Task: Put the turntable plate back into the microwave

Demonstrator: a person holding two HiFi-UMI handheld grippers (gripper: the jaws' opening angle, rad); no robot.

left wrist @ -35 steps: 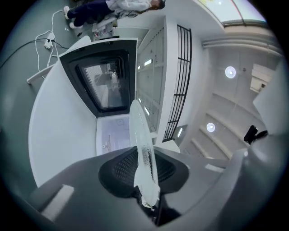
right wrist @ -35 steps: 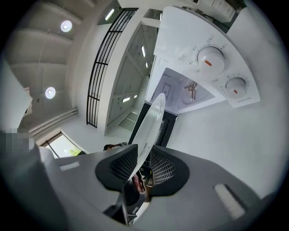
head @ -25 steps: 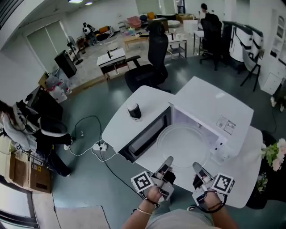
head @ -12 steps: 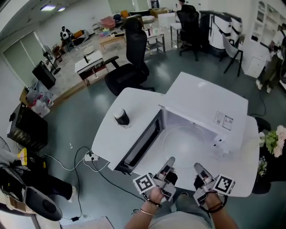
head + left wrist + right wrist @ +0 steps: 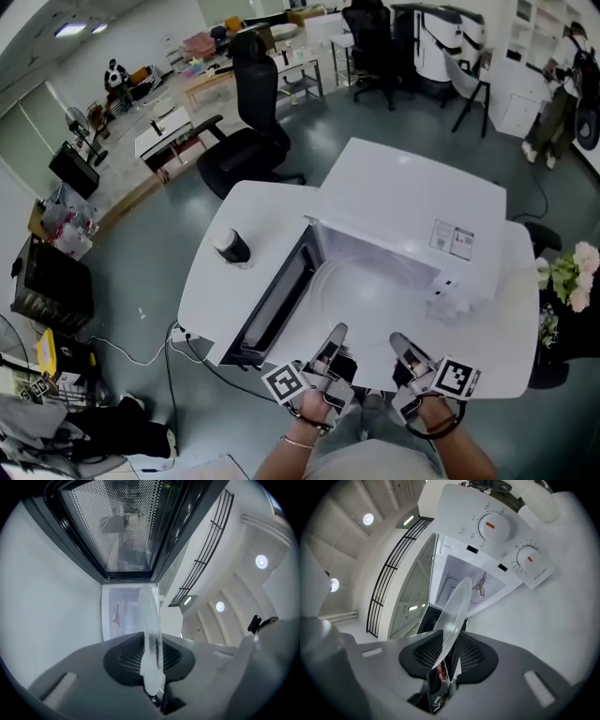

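A clear glass turntable plate (image 5: 367, 302) hangs level in front of the open white microwave (image 5: 412, 202). My left gripper (image 5: 330, 339) is shut on the plate's near rim; its jaws have just closed a little further on the glass. My right gripper (image 5: 401, 345) is shut on the same rim, further right. In the left gripper view the plate (image 5: 149, 634) shows edge-on between the pads, with the door's mesh window (image 5: 126, 527) above. In the right gripper view the plate (image 5: 454, 616) rises from the jaws towards the cavity (image 5: 461, 581), under the two-dial panel (image 5: 501, 531).
The microwave door (image 5: 272, 302) swings open to the left. A dark cup (image 5: 231, 247) stands on the white table (image 5: 234, 216) to the left of the door. Flowers (image 5: 567, 277) lie at the table's right end. A black office chair (image 5: 246, 141) stands behind the table.
The head view has swung, so the microwave sits higher and further left in the picture. Both grippers keep their hold on the plate and have sunk a little before the opening.
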